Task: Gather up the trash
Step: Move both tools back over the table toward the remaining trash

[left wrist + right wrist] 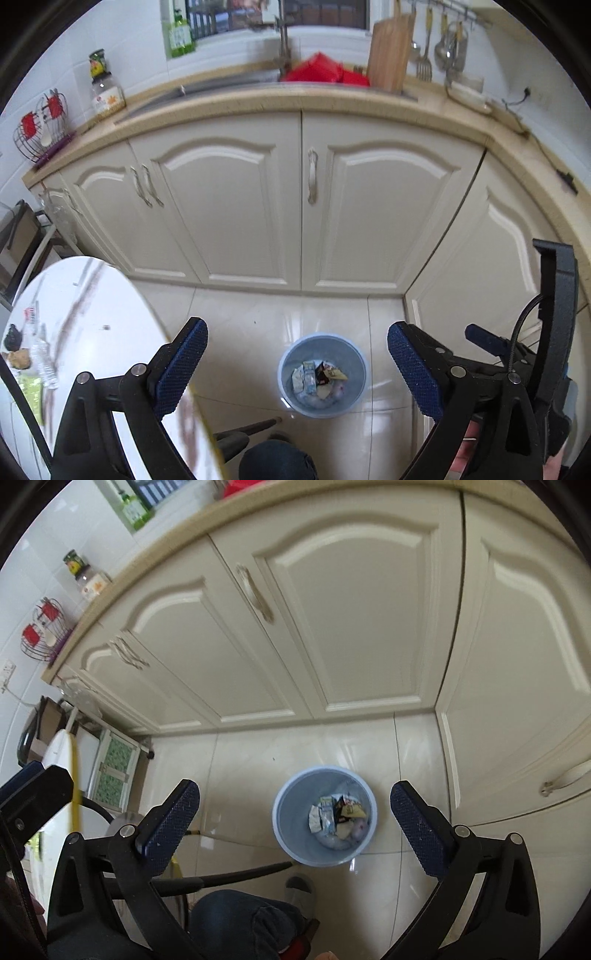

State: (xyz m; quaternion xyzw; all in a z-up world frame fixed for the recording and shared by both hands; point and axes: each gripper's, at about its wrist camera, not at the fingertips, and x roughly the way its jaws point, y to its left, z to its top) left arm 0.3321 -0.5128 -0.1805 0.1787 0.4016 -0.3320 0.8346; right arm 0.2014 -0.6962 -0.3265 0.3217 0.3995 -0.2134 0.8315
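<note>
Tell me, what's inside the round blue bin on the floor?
The round blue plastic bin holds crumpled snack wrappers and pale packets. Whatever lies beneath that pile, and the bin's bottom, is covered.

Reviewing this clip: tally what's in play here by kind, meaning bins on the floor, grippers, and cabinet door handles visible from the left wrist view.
Blue bins: 1
Grippers, left gripper and right gripper: 2
Cabinet door handles: 5
Total: 8

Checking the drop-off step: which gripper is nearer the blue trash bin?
Right, though only slightly, judging by the bin's larger look in its view. The right gripper hangs open above the blue trash bin; the left gripper is open above it too, apparently a bit farther back.
</note>
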